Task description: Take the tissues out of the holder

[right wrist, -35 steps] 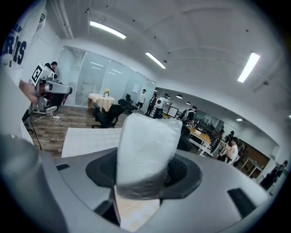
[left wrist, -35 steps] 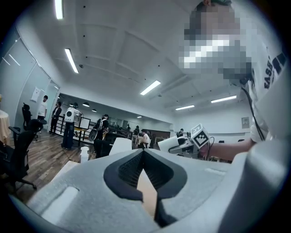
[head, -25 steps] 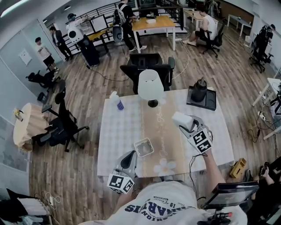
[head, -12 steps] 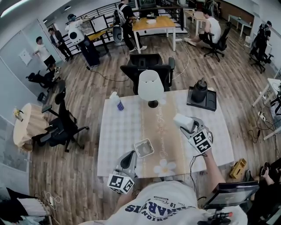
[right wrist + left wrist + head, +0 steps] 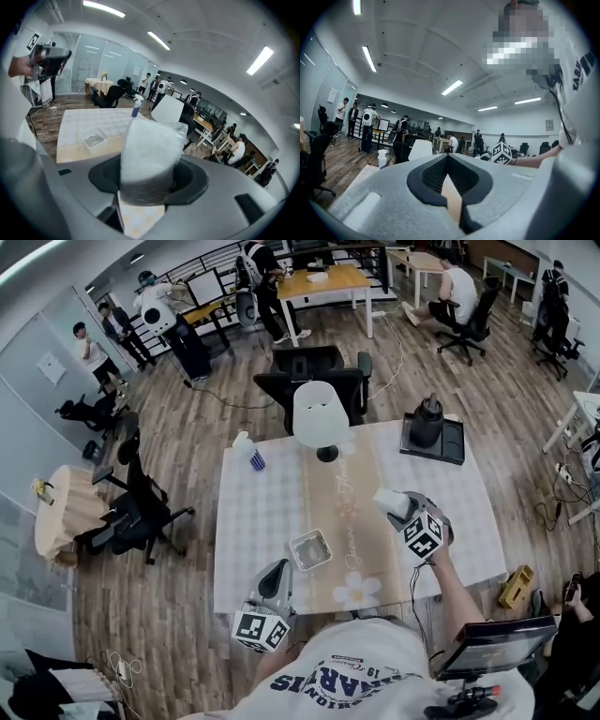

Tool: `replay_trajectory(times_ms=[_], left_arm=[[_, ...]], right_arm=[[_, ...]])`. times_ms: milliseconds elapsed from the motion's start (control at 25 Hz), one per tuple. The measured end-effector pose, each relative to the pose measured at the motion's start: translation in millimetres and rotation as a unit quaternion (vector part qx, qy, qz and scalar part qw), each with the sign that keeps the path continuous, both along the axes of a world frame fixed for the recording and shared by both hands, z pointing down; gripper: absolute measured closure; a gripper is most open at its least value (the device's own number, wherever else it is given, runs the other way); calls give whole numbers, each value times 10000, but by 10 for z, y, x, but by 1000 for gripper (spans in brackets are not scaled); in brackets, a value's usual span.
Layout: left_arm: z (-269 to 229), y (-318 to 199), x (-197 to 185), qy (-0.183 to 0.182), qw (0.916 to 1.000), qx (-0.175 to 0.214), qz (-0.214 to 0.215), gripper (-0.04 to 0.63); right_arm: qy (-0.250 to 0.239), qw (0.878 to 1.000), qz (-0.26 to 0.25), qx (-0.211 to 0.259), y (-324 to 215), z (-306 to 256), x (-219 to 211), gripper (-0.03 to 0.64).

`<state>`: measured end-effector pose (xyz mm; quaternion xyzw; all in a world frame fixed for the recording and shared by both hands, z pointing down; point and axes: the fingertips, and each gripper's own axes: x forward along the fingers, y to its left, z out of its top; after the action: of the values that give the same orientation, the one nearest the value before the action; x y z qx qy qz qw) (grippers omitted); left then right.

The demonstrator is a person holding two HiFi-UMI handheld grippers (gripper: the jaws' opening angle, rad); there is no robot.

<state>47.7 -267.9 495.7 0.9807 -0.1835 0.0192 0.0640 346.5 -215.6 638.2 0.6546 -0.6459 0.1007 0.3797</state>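
Observation:
A clear square holder (image 5: pixel 309 550) stands on the beige runner near the table's front, and it also shows in the right gripper view as the holder (image 5: pixel 94 138) at the left. My right gripper (image 5: pixel 401 511) is shut on a white tissue pack (image 5: pixel 388 502), held low over the table to the right of the holder. From that gripper's own camera, the tissue pack (image 5: pixel 151 149) stands upright between the jaws of the right gripper (image 5: pixel 149 180). My left gripper (image 5: pixel 274 576) hovers at the front edge, just short of the holder. In its own view the left gripper (image 5: pixel 448 155) has its tips together with nothing between them.
The table (image 5: pixel 258 517) carries a spray bottle (image 5: pixel 247 453) at the back left, a white rounded object on a black foot (image 5: pixel 316 418) at the back middle, and a black kettle on a black tray (image 5: pixel 429 433) at the back right. Office chairs stand behind.
My right gripper has come down toward the table with the tissue pack still in it. The left gripper and the holder have stayed where they were.

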Motion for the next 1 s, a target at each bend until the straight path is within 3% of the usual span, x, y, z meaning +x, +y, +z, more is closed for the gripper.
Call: replay_trajectory(times_ms=[200, 320, 800, 1000], left_arm=[[69, -15, 30, -4, 10000, 1, -22, 592], [95, -38, 19, 16, 9999, 34, -131, 592], [7, 33, -30, -102, 9998, -16, -187, 592], [30, -11, -83, -107, 9995, -25, -294, 592]], right_arm=[[355, 9974, 78, -619, 42, 598, 148, 367], [640, 9923, -152, -1049, -75, 986, 166, 365], [1821, 9517, -176, -2464, 154, 2104, 298, 364], [2073, 9370, -263, -2801, 360, 2553, 104, 357]])
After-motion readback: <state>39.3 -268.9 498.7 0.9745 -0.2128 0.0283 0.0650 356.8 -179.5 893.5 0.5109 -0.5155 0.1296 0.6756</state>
